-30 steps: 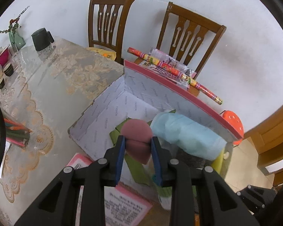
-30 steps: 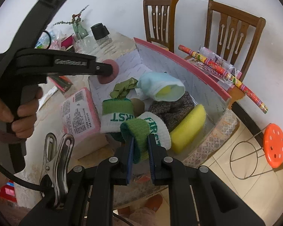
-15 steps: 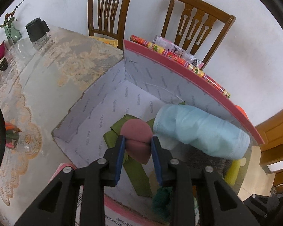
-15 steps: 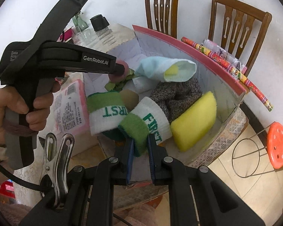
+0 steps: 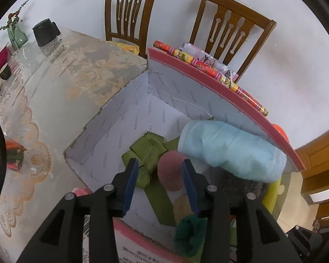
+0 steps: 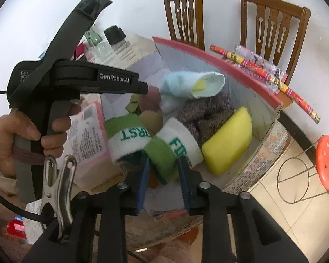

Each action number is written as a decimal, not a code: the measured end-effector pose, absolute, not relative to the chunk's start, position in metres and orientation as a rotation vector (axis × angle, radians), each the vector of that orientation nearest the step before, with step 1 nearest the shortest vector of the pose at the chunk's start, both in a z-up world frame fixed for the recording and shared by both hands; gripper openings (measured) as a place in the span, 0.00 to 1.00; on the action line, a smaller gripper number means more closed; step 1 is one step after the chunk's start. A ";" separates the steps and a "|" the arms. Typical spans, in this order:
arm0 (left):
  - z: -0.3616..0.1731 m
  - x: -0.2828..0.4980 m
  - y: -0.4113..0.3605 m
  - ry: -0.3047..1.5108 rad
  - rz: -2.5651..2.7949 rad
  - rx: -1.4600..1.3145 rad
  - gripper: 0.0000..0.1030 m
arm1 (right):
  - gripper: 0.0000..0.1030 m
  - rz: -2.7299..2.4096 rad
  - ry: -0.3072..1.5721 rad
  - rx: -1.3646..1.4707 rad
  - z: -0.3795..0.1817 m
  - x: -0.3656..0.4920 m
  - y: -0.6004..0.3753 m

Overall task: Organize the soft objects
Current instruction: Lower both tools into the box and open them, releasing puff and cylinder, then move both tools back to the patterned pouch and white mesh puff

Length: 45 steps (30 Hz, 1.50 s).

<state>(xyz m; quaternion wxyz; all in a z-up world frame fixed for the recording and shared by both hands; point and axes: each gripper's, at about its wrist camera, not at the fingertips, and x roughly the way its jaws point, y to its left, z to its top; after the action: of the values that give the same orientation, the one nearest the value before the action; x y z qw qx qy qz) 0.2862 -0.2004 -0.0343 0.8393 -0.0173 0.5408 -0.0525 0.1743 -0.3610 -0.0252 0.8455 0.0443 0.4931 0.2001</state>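
Pink round sponge puff (image 5: 172, 171) sits inside the pink-rimmed cardboard box (image 5: 219, 83); left hand-held gripper (image 5: 160, 176), just opening, frees it

Right hand-held gripper (image 6: 163, 167), likewise widening, releases the green-and-white knitted wristband (image 6: 175, 146) into it

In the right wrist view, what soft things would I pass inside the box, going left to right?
Wristband lying on its side → wristband between the claw's fingers → yellow sponge.
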 end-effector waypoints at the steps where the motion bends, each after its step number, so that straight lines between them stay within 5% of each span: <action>1: -0.032 0.285 -0.200 1.140 -0.109 -0.035 0.43 | 0.30 0.421 1.031 0.091 -0.024 0.174 -0.360; 45: 0.039 0.149 -0.130 1.061 -0.150 -0.095 0.43 | 0.36 0.402 0.879 0.060 0.024 0.095 -0.307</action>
<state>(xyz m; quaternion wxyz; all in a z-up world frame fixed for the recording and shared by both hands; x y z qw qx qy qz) 0.1488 -0.1300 0.0388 0.8587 -0.0455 0.5054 -0.0714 0.0946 -0.3075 0.0244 0.8850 0.0290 0.4227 0.1932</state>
